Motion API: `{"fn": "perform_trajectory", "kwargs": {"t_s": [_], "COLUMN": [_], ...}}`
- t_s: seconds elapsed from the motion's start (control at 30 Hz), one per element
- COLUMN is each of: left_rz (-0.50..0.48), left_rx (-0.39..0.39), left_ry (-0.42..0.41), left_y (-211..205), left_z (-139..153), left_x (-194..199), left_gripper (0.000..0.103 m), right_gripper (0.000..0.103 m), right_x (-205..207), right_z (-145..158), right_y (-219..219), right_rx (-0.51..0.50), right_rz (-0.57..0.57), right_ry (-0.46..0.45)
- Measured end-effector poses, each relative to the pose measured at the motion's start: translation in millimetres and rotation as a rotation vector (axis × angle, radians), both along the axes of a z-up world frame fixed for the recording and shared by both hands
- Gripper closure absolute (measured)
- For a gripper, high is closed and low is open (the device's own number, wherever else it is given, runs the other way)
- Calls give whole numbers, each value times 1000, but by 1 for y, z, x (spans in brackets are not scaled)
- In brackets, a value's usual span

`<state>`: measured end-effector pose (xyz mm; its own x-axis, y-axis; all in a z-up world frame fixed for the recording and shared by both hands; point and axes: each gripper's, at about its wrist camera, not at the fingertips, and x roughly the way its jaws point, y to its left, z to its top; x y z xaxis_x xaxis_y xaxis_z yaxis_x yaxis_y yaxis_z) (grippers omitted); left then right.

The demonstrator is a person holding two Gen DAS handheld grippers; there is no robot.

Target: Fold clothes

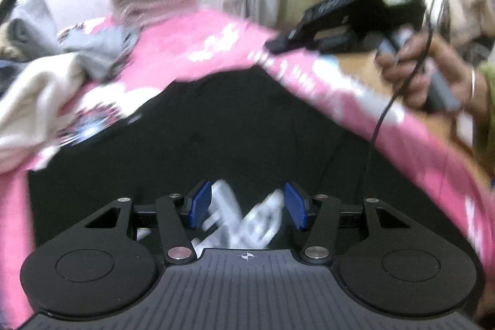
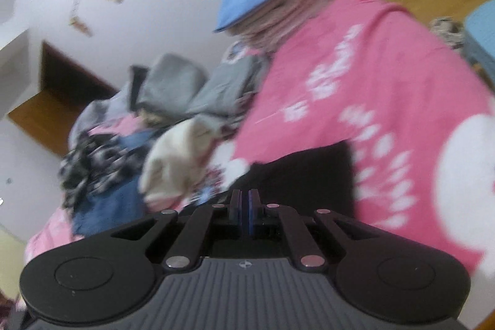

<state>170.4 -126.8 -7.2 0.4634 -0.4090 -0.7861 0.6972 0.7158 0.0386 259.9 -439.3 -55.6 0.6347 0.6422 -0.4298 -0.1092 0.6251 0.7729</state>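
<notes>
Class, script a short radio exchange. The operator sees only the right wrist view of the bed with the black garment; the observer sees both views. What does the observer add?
Operator: My right gripper looks shut above the black garment. Where is the left gripper?
Observer: The left gripper is over the same garment, jaws apart, with something white and blurred between them.
Operator: What is behind my own camera?
Observer: A hand grips the right gripper's handle, and a black cable hangs down from it.
</notes>
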Motion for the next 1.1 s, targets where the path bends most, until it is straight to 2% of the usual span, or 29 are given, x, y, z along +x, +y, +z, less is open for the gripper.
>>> {"fn": "perform_trajectory", "kwargs": {"t_s": [0.1,0.27,0.4,0.53,0.67,0.77,0.87,0.93,1.07,1.1], "left_rz": [62,152,206,204,204,181,158,148,184,203], "left_rx": [132,206,179,85,11,14,26,22,32,36], "left_ry": [22,34,84,37,80,125,130,132,153,141], "left_y": [41,101,131,141,142,142,140,139,144,148], "left_z": [17,17,-1,-15,-24,-25,-21,-16,-2,3], "left_x": [-6,-25,-37,-57,-67,-81,-106,-126,-164,-172], "left_gripper": [50,50,50,50,50,50,50,49,46,45], "right_gripper": [99,99,99,99,99,99,99,99,97,88], "right_x": [-1,-4,-23,-57,-106,-149,-192,-221,-275,-286], "right_z": [16,37,46,56,73,78,84,92,125,134], "right_y": [28,87,126,140,133,117,108,106,121,127], "right_rx": [20,-7,-74,-154,-267,-310,-362,-409,-531,-555], "right_rz": [85,253,357,392,388,353,319,287,181,141], "right_ry": [-19,-19,-6,44,56,78,88,55,-130,-183]}}
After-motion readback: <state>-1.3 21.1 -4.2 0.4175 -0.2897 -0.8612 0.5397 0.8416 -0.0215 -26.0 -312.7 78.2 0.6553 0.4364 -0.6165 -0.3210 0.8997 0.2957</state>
